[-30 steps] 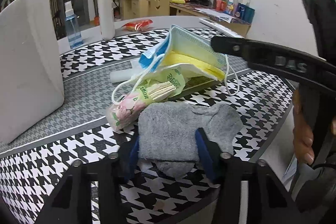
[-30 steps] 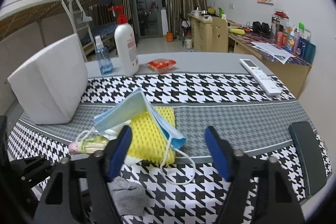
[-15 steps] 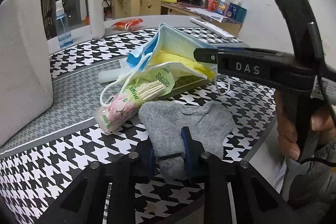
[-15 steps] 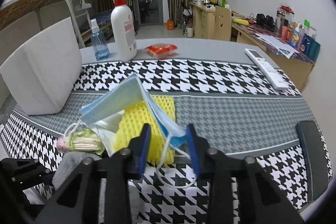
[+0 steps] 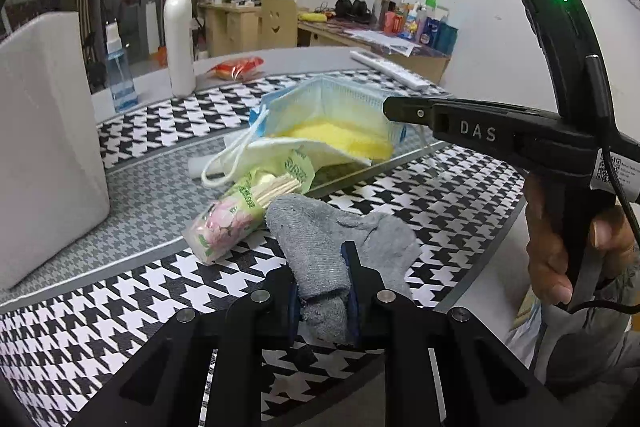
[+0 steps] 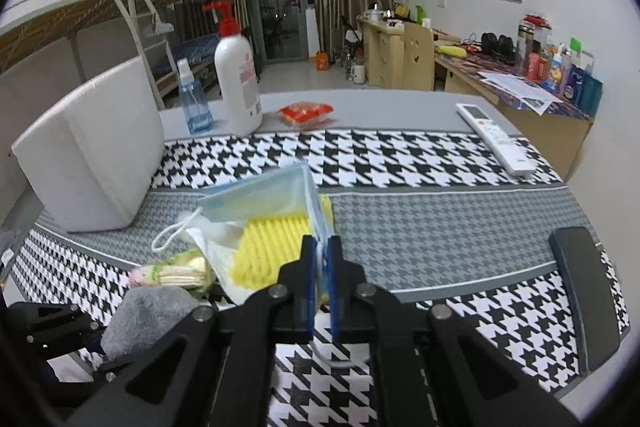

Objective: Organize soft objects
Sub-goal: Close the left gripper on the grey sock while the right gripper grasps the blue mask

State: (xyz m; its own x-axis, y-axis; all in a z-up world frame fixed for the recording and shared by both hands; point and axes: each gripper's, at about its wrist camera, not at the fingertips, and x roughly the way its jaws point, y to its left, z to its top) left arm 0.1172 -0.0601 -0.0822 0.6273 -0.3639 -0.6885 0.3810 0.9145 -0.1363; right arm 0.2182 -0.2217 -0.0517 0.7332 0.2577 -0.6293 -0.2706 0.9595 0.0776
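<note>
Closing just now, the left gripper's [image 5: 322, 291] fingers pinch the grey sock [image 5: 332, 239] at the near edge of the worktop [image 5: 440, 195], ready to lift.

From the right gripper's [image 6: 320, 267] camera, its fingers have shut too, on the blue mask [image 6: 260, 195] over the yellow sponge [image 6: 268, 247]. The white box [image 6: 92, 155] stands near; I cannot see inside.
</note>
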